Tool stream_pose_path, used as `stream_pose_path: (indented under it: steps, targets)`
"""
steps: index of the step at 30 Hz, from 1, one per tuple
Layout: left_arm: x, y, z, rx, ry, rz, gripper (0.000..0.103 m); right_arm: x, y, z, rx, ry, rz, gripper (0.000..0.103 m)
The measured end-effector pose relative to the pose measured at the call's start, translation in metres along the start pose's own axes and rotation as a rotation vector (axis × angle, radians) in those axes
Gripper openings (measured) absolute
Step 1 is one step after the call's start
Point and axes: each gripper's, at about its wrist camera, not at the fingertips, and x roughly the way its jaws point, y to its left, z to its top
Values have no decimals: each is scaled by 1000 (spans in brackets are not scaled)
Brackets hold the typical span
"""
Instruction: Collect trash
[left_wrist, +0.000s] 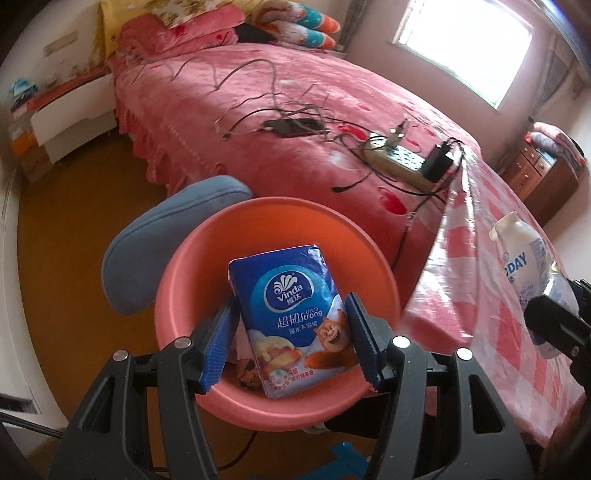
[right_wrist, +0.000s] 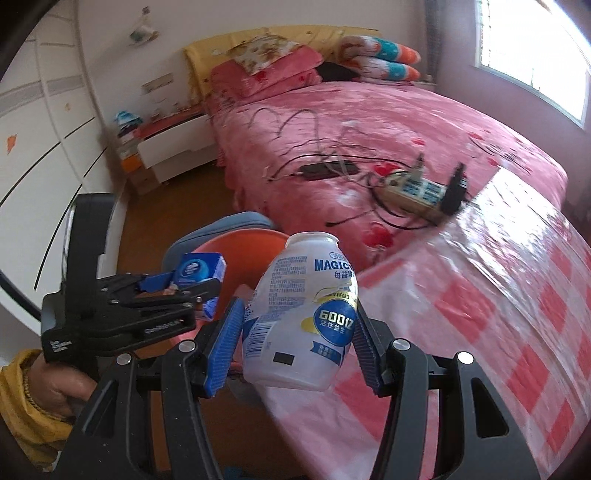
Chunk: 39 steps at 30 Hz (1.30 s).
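**Both grippers loaded above the basin and the table edge**

While the left gripper (left_wrist: 290, 332) points steeply down, its blue ribbed pads pinch the two long sides of a blue Vinda tissue pack (left_wrist: 291, 317), which hangs directly over the salmon-pink plastic basin (left_wrist: 177, 280). That basin sits on a seat with a blue padded backrest (left_wrist: 162, 240) behind it, above a brown floor; some small items lie in its bottom, too hidden by the pack to identify. In the right wrist view, the left gripper shows from the side, gripped by a hand (right_wrist: 62, 391) in a yellow sleeve (right_wrist: 22, 406).

Further right, the right gripper (right_wrist: 295, 332) clamps a white plastic drink bottle (right_wrist: 299, 317) by its lower body, the bottle standing upright with its open neck on top. It hangs over the near edge of a table covered in a glossy red-and-white checked cloth (right_wrist: 517, 295), just beside the basin.

Beyond both, a bed with a pink cover (left_wrist: 314, 96) carries a tangle of cables, a dark phone (left_wrist: 291, 127) and a power strip (left_wrist: 399, 158) with plugs in it.
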Motion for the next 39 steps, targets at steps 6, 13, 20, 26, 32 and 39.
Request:
stream_pose_path:
  steps: [6, 13, 20, 26, 32, 39]
  targets:
    - [11, 16, 0, -40, 22, 7, 60, 19, 18, 11, -40, 16, 31, 58]
    - [27, 24, -1, -76, 57, -14, 64, 39, 26, 20, -27, 28, 72, 63]
    - [28, 30, -1, -82, 41, 1, 80, 36, 2, 17, 114, 3, 115, 88]
    - [16, 23, 2, -44, -59, 21, 86, 15, -14, 11, 169, -50, 60, 89]
    - [3, 7, 2, 34, -119, 30, 87, -7, -28, -1, 175, -102, -22, 89]
    - [-6, -16, 4, 104, -112, 61, 90, -24, -42, -18, 170, -139, -85, 89]
